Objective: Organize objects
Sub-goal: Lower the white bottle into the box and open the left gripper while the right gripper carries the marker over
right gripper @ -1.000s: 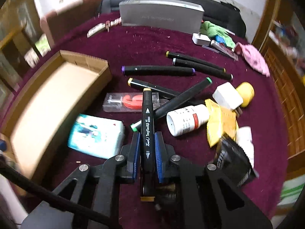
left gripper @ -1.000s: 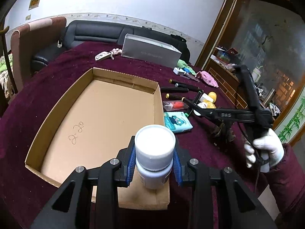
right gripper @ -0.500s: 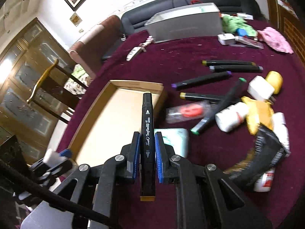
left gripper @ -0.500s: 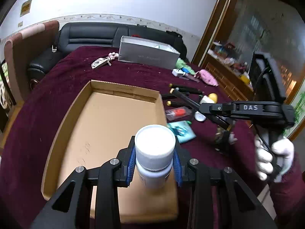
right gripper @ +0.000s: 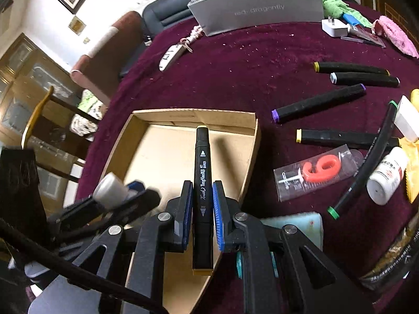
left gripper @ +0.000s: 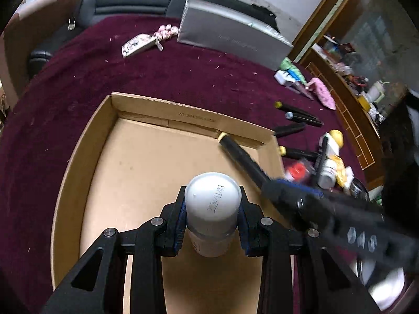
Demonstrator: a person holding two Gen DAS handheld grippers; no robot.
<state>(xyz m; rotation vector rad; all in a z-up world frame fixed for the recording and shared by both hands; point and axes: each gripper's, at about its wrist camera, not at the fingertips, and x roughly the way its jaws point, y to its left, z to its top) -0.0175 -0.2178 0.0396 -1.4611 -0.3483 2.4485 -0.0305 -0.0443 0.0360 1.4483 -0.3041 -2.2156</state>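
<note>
My left gripper [left gripper: 212, 218] is shut on a white pill bottle [left gripper: 212, 204], held over the near half of the open cardboard tray [left gripper: 167, 120]. My right gripper [right gripper: 201, 204] is shut on a black marker [right gripper: 202, 172] with yellow ends, held over the tray's [right gripper: 251, 141] right side. In the left wrist view that marker [left gripper: 241, 157] reaches in from the right over the tray floor, and the right gripper [left gripper: 288, 191] shows blurred. The left gripper [right gripper: 131, 192] with its bottle [right gripper: 110, 189] appears blurred at the left of the right wrist view.
On the maroon cloth to the right of the tray lie several black markers [right gripper: 318, 103], a packaged red number candle [right gripper: 319, 168], another white bottle [right gripper: 386, 176], a teal packet [right gripper: 296, 222] and yellow wrappers. A grey box [right gripper: 259, 7] and a key fob [left gripper: 137, 44] lie farther back.
Both grippers have moved in over the tray with their loads. The right gripper carried the marker from the clutter on the right to the tray; the left tilted further down over the tray floor.
</note>
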